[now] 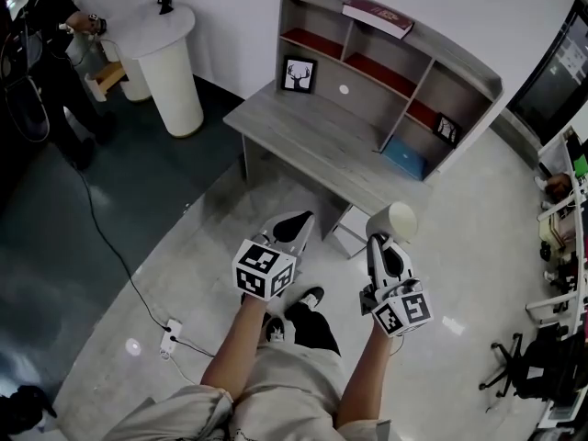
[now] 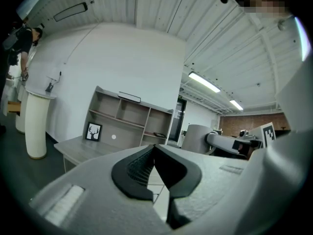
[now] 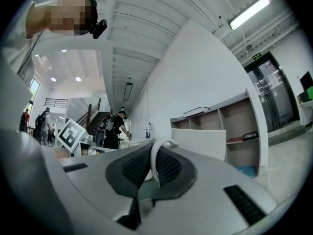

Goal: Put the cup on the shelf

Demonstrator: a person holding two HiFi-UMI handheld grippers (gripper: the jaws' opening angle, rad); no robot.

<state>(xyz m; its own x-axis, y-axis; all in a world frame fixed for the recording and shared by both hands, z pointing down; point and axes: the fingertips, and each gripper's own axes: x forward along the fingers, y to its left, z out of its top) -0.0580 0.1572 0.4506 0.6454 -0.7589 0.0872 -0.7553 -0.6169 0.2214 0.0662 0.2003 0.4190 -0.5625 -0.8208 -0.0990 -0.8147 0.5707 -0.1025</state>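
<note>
Pickup is complete. The right gripper (image 1: 383,246) is clenched on a thin white edge of the cup (image 1: 393,220) and holds it in the air at about 5 o'clock from the desk (image 1: 308,141), short of its edge. The left gripper (image 1: 298,222) is closed and empty. The shelf (image 1: 415,88) lies at 12 o'clock. What is left, judging by this: approach, placement, release.

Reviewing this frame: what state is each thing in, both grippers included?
White rounded cup: held in the air, not yet on the grey wooden desk shelf.
Right hand-held gripper: shut on the cup's handle.
Left hand-held gripper: shut, empty.
Dark red book: lying flat on the shelf top.
Black-framed deer picture: standing upright.
</note>
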